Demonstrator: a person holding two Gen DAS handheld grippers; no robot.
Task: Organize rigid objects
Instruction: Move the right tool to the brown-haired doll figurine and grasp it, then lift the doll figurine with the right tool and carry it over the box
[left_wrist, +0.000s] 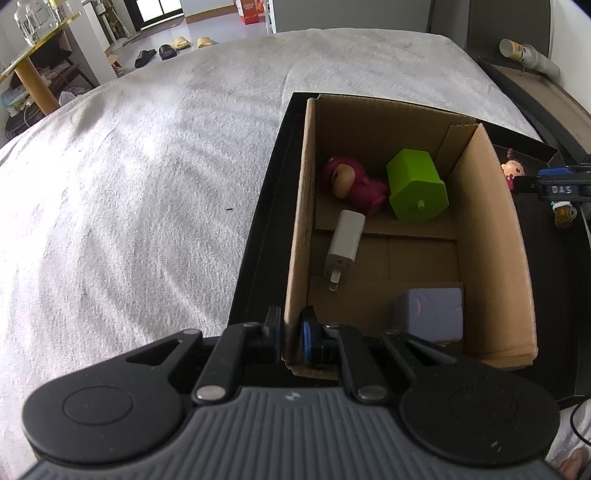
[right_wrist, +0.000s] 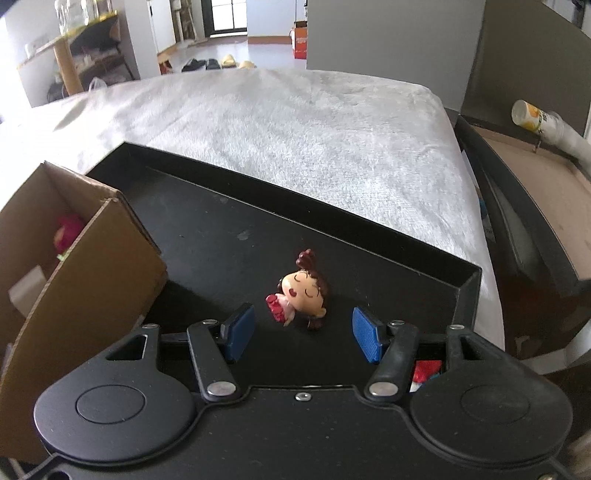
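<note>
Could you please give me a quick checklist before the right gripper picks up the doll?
1. Right gripper open: ok.
2. Doll centred between its fingers: ok, though slightly ahead of them.
3. Doll free of neighbours on the black tray: ok.
4. Left gripper shut on the cardboard box wall: ok.
5. Free floor in the box between charger and blue cube: ok.
6. Doll's firmness: cannot tell.
</note>
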